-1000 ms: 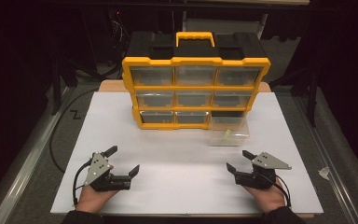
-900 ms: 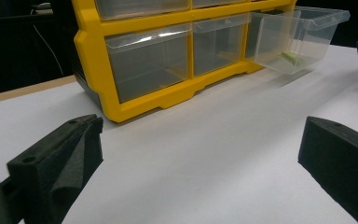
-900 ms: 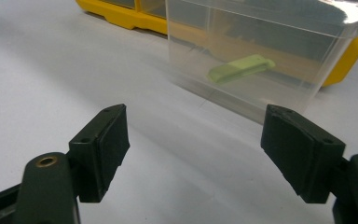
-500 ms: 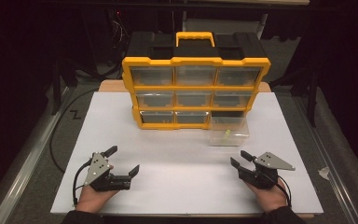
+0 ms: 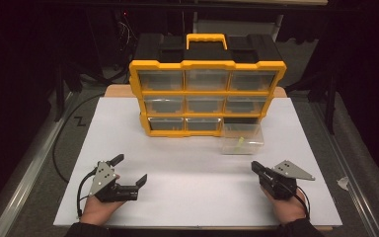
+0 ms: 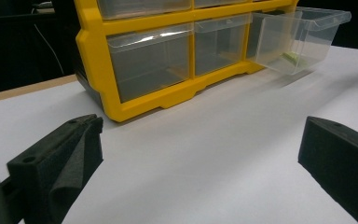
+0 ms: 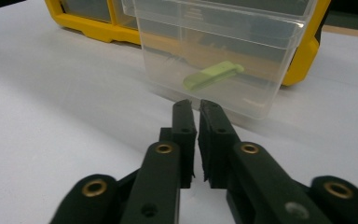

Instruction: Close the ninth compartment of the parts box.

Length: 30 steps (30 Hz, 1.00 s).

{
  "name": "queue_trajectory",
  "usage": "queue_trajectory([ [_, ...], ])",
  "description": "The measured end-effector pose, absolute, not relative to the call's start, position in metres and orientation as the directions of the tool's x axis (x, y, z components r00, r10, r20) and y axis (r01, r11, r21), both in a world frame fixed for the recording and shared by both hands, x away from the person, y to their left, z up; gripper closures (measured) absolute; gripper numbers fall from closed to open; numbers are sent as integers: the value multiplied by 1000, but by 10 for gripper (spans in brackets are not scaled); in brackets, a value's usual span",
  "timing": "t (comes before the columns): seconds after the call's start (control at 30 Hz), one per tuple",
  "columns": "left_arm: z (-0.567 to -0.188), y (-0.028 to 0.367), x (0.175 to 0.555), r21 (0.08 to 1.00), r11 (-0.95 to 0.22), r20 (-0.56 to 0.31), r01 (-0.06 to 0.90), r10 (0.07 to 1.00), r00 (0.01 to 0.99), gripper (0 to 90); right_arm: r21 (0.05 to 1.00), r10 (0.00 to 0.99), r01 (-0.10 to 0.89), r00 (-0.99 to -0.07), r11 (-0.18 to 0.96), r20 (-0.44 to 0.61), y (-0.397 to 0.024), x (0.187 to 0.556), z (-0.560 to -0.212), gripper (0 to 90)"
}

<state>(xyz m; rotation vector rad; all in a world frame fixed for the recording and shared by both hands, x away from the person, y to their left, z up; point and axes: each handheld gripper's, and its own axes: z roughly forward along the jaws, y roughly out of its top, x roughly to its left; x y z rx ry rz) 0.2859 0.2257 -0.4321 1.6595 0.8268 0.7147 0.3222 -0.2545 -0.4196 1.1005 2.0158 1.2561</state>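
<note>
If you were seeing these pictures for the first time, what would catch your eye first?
The yellow organizer stands at the far side of the white board. One clear drawer sits out on the board at the organizer's lower right, with a green piece inside. Near the front edge, the left gripper is open and the right gripper shut.
</note>
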Motion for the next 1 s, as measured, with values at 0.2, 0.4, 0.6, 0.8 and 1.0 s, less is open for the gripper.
queue_trajectory([
  [0.2, -432, 226, 286, 974, -161, 41, 158, 818, 574, 3, 902, 844, 354, -537, 247, -20, -253, 322, -418, 900],
  [0.4, -432, 226, 286, 975, -159, 41, 158, 819, 573, 3, 904, 845, 354, -534, 239, -14, -251, 325, -416, 900],
  [0.6, -432, 226, 286, 975, -160, 42, 157, 819, 573, 3, 907, 853, 353, -521, 229, -13, -247, 332, -416, 900],
  [0.8, -432, 226, 286, 975, -161, 44, 156, 819, 572, 3, 903, 849, 353, -528, 243, -22, -240, 340, -416, 900],
  [1.0, -432, 225, 287, 974, -165, 46, 157, 818, 573, 3, 903, 850, 350, -526, 250, -31, -236, 346, -415, 900],
])
